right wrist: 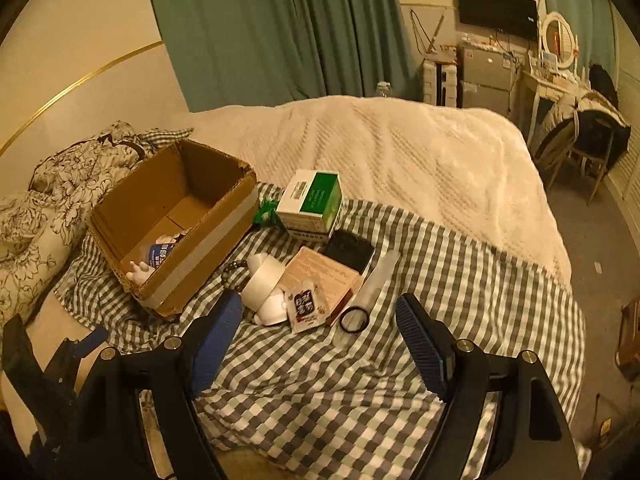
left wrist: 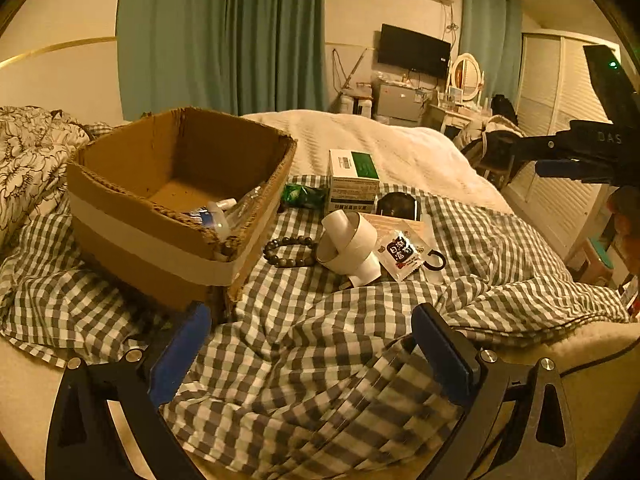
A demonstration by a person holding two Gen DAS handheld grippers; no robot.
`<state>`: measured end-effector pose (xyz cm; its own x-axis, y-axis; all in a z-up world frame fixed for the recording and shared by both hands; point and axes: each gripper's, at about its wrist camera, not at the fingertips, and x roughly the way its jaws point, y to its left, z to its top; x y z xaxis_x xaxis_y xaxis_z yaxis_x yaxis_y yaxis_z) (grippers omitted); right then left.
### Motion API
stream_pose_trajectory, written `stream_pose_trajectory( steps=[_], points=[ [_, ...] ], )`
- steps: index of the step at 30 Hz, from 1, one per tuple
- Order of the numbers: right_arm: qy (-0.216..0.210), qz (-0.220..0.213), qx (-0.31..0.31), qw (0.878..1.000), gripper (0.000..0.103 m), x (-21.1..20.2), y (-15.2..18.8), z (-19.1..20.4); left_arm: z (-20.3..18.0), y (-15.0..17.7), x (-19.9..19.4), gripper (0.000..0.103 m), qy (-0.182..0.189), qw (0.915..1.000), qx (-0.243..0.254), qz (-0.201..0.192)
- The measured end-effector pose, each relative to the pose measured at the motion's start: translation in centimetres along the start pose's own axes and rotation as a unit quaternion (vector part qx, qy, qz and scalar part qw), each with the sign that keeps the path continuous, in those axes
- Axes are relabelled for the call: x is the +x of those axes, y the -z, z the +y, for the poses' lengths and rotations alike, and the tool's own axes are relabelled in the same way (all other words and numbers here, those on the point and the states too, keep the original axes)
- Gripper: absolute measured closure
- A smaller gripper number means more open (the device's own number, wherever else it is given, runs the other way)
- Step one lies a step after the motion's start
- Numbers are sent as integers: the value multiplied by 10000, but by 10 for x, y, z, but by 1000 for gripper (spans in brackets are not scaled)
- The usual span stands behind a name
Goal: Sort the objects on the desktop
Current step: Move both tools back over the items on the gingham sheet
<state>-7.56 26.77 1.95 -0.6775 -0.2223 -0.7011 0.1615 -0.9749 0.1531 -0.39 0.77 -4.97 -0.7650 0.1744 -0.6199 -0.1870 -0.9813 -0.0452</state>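
Both claws, left and right, gape empty over bare checked cloth; clutter sits beside the cardboard box.

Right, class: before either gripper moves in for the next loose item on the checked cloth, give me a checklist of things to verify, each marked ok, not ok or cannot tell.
1. Right gripper open and empty: ok.
2. Left gripper open and empty: ok.
3. Cardboard box open-topped with room inside: ok.
4. Bead bracelet lying clear of the box: ok.
5. White tape roll free of neighbours: not ok, it rests against a white tube.
6. Snack packet lying flat: cannot tell.
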Motion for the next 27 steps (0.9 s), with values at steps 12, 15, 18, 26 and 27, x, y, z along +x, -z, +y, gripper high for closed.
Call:
stream_pose_trajectory(
  steps=[12,15,18,26,27],
  points=[
    [367,345,-140,9986,24,49,8,-24,-11,-16,54,0,502,9943,-849,408],
    [356,378,-190,9985,24,58,10,-29,-21,-19,72,0,514,9940,-845,474],
    [280,508,-110,9983,24,76,13,-39,-34,-21,93,0,453,9945,-691,640],
    [98,941,252,9952,24,115,26,-64,-44,-41,141,0,279,9951,-410,858],
    [79,954,265,9951,24,116,26,-66,-42,-45,147,0,263,9945,-456,902]
  ],
)
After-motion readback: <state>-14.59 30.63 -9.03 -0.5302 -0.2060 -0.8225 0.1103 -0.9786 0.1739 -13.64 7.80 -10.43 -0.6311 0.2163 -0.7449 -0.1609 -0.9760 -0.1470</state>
